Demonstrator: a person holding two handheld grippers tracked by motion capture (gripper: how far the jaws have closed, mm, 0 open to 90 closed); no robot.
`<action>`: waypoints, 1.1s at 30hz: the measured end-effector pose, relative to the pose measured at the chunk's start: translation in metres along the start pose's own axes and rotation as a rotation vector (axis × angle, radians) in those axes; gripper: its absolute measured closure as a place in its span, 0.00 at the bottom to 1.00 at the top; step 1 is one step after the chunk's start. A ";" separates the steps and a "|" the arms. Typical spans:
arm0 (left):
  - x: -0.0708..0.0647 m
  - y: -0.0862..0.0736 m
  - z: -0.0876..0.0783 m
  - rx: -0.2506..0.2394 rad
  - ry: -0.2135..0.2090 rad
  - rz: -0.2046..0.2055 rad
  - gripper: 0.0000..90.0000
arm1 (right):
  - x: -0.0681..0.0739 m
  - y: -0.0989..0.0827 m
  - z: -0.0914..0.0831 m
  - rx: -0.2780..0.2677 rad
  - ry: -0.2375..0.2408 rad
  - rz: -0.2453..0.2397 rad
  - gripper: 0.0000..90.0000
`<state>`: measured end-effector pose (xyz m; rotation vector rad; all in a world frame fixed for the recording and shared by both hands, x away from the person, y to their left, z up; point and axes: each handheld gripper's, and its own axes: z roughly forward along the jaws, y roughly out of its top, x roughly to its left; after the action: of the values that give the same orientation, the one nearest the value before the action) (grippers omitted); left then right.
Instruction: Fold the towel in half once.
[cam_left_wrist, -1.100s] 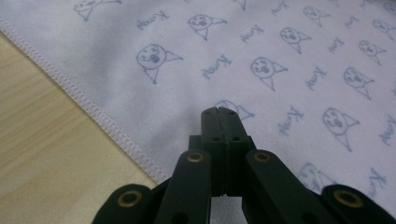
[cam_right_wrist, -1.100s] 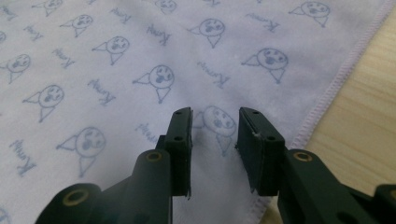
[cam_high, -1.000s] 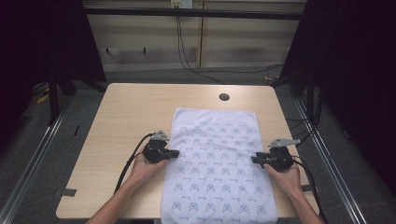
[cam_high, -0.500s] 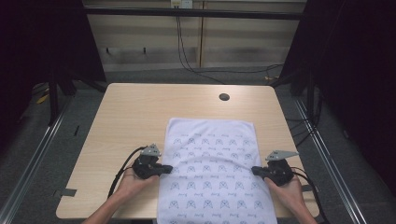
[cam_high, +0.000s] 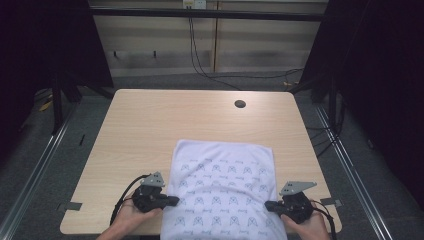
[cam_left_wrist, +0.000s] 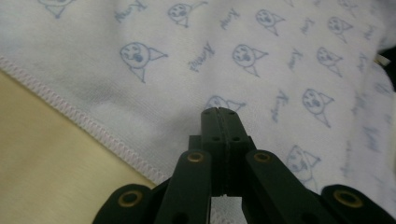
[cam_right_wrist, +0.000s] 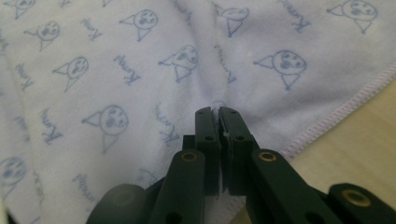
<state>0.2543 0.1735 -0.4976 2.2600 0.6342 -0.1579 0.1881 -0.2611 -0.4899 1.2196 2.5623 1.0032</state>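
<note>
A white towel (cam_high: 222, 185) printed with small blue faces and words lies flat on the near half of the wooden table (cam_high: 175, 120), and its near end runs past the front edge. My left gripper (cam_high: 172, 201) is shut on the towel's left hem, and my right gripper (cam_high: 267, 205) is shut on its right hem. In the left gripper view the jaws of the left gripper (cam_left_wrist: 218, 112) are pressed together over the towel (cam_left_wrist: 233, 56), with a sliver of cloth between them. In the right gripper view the right gripper (cam_right_wrist: 217, 112) pinches a fold of the towel (cam_right_wrist: 116, 70).
A dark round cable hole (cam_high: 240, 104) sits near the table's far right. Bare wood lies beyond the towel and to its left. Cables (cam_high: 125, 197) trail from the grippers at the front edge. Dark frames and grey floor surround the table.
Both grippers have moved toward the front edge, dragging the towel with them. Its far edge has slid nearer and more cloth hangs over the front.
</note>
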 end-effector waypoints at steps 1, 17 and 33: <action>-0.004 -0.003 -0.002 0.013 -0.010 0.011 1.00 | 0.004 -0.001 -0.002 0.013 -0.001 -0.008 0.95; 0.072 0.057 -0.007 -0.215 0.133 -0.128 0.87 | -0.094 0.068 0.018 -0.172 -0.139 0.047 0.71; 0.128 0.070 0.003 -0.189 0.218 -0.175 0.69 | -0.139 0.087 0.062 -0.140 -0.180 0.112 0.63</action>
<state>0.3999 0.1810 -0.4929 2.0542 0.9237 0.0619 0.3596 -0.2915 -0.5053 1.3598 2.2710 1.0233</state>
